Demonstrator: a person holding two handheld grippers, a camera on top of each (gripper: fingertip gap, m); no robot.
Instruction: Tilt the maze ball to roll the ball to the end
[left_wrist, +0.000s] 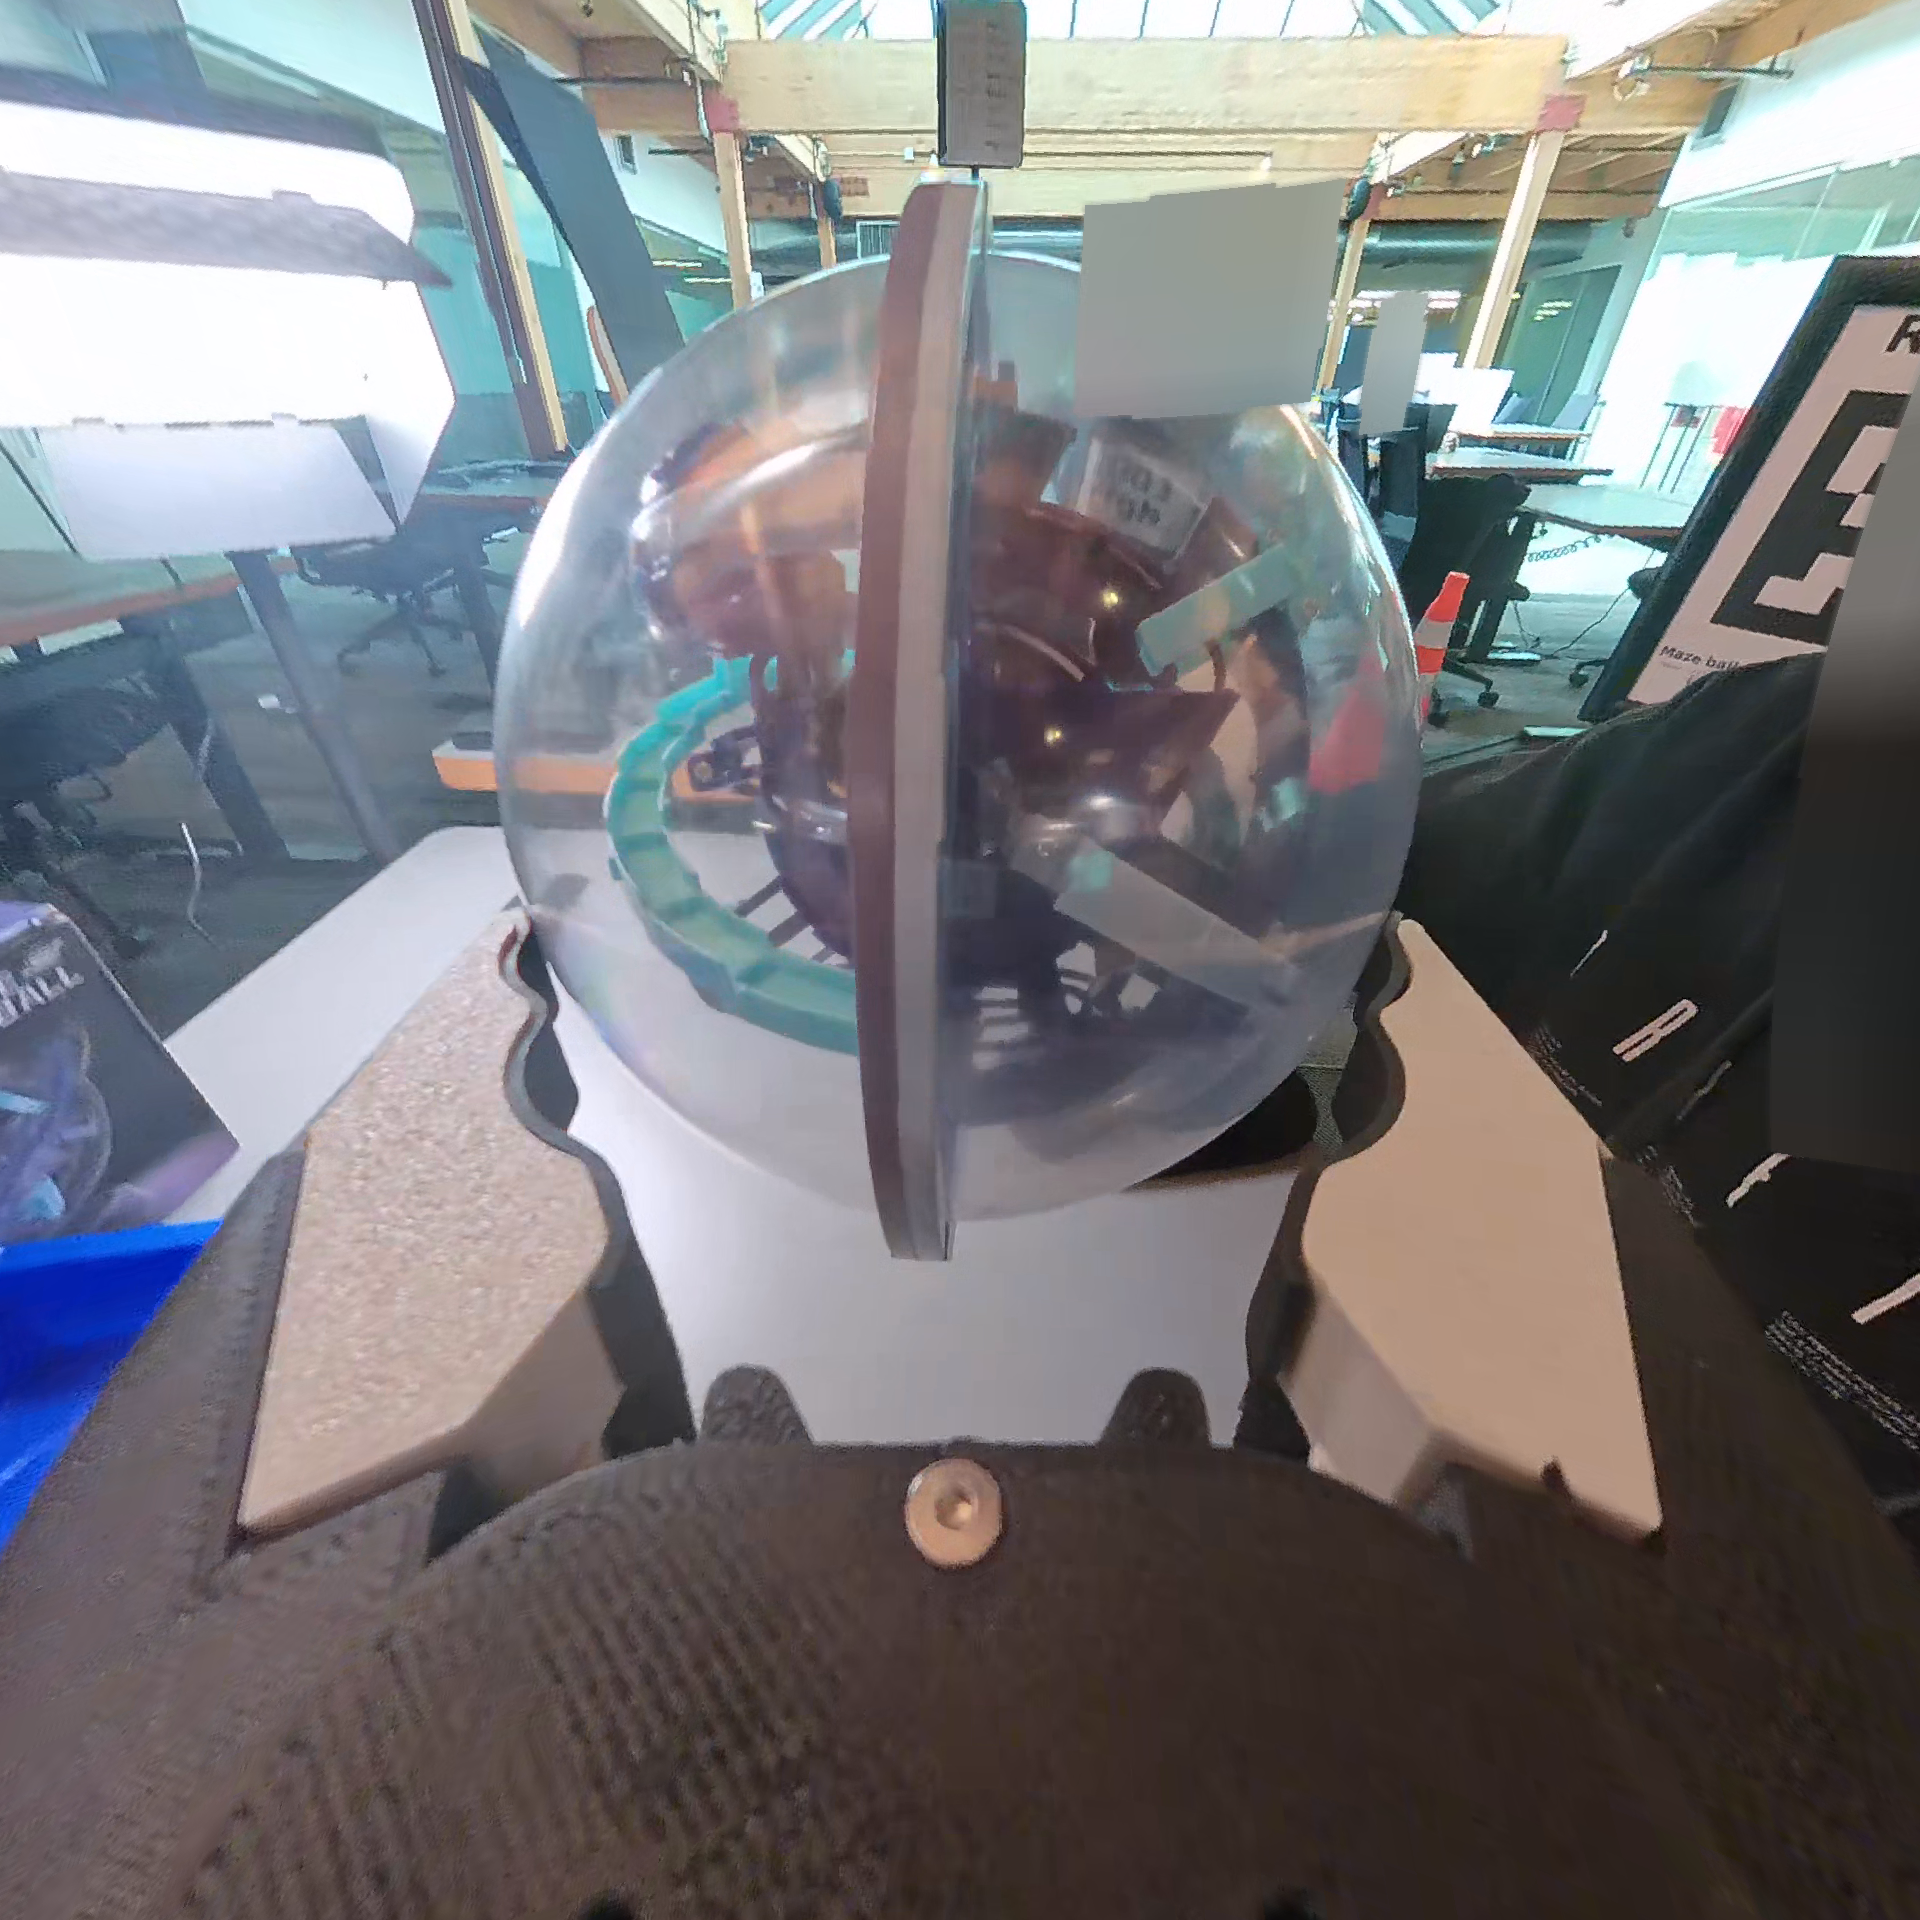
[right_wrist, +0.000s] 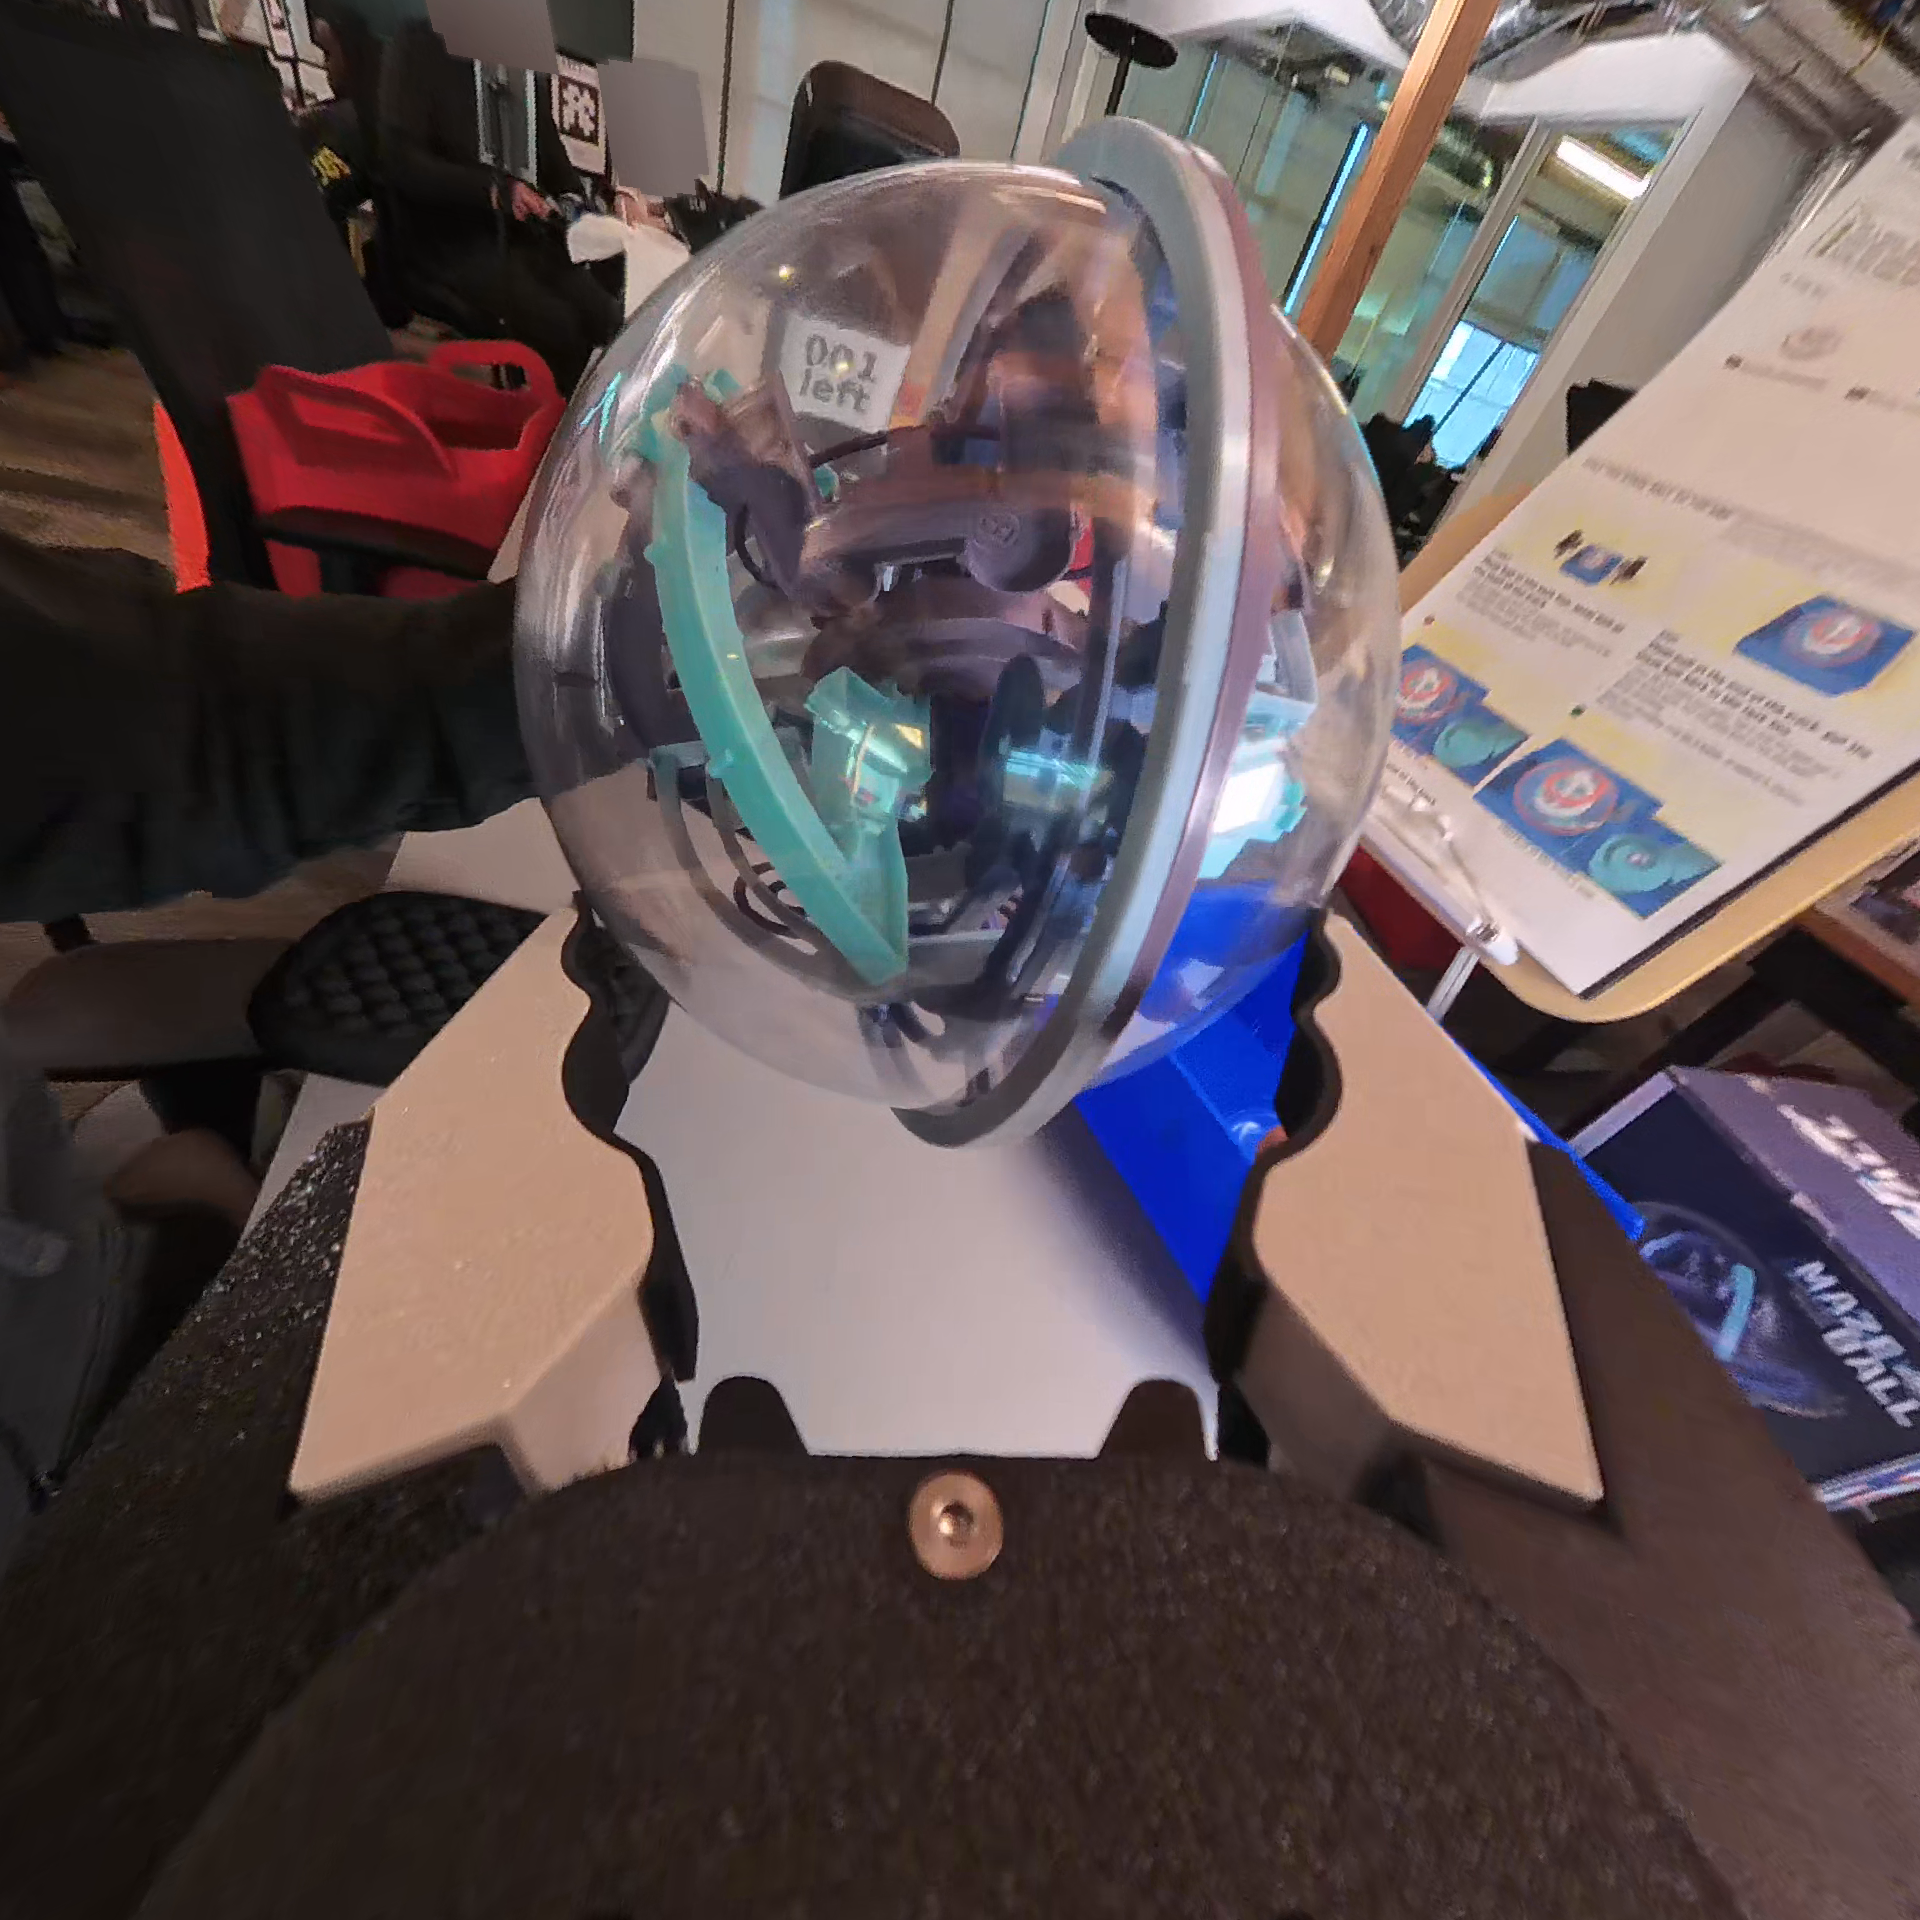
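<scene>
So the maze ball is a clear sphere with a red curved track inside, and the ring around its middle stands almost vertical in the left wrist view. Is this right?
Not quite: the curved track inside the maze ball is teal, not red. Both wrist views show it. The rest holds: the sphere is clear, and the ring around its middle stands almost vertical in the left wrist view.

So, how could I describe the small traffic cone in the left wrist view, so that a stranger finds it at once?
Start from the clear maze ball that fills the middle of the left wrist view, and look just past its right edge to the office floor behind. There the cone stands upright beside black office chairs; it alone is orange with white bands.
</scene>
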